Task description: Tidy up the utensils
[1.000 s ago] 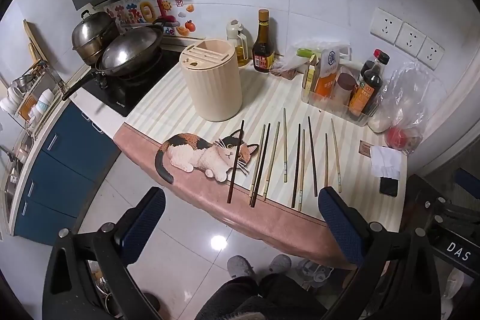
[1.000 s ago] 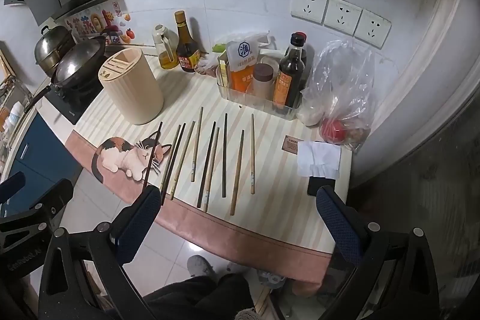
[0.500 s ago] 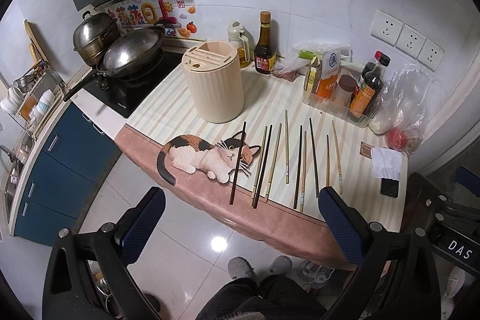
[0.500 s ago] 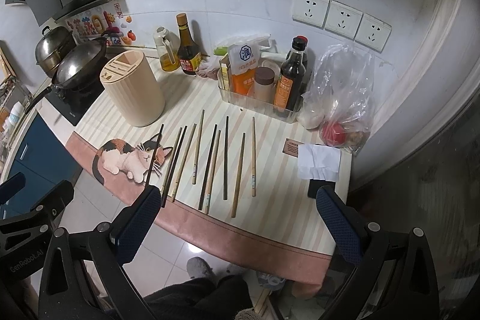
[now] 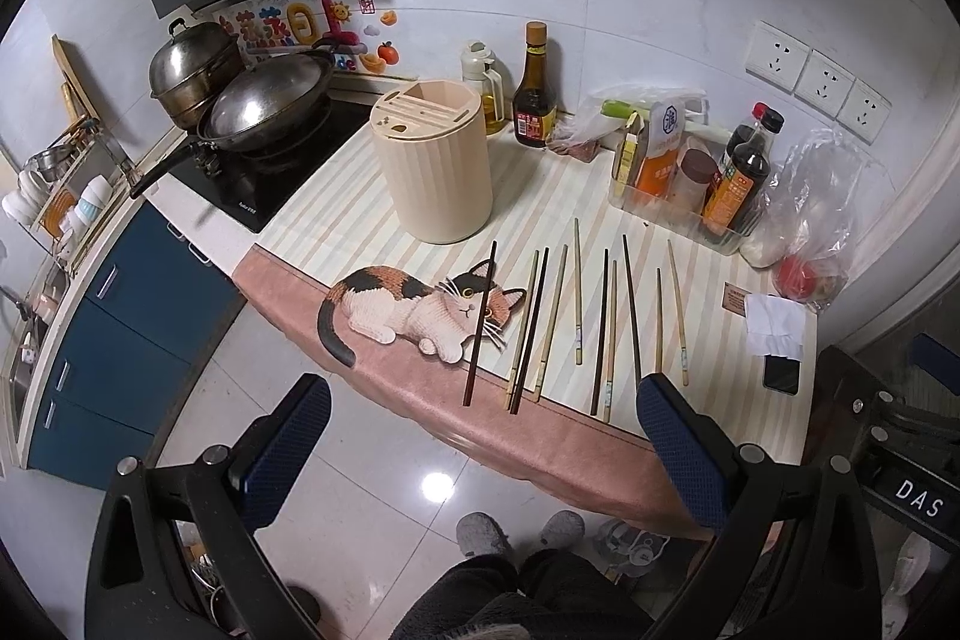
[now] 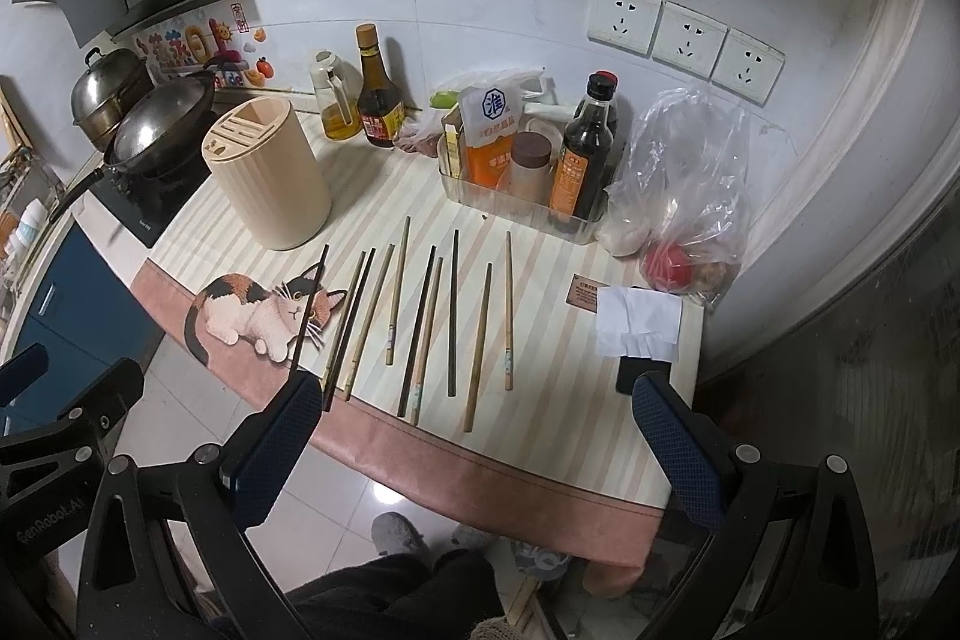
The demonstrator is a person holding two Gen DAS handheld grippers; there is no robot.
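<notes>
Both grippers hang with jaws spread wide and nothing between them, held above the floor just off the front edge of the worktop point(image 5: 336, 214). The left gripper point(image 5: 480, 454) faces the worktop's front-left part; the right gripper point(image 6: 474, 448) faces its front-right part.

Ten chopsticks point(image 5: 577, 292) lie in a loose row near the front edge, all pointing roughly front to back, some pale wood, some dark. The leftmost, a dark chopstick point(image 5: 480, 323), crosses the head of the calico cat print point(image 5: 414, 307) on the striped table mat point(image 6: 540, 418).

Behind the row, toward the rear-left, stands a cream ribbed utensil holder point(image 5: 432, 160) with a slotted top, upright and well apart from the sticks. A clear tray of condiment bottles point(image 6: 528, 202) sits at the rear right, a plastic bag point(image 6: 690, 196) beside it. A folded white paper point(image 6: 639, 322) and a black phone point(image 5: 781, 375) lie at the right edge.
</notes>
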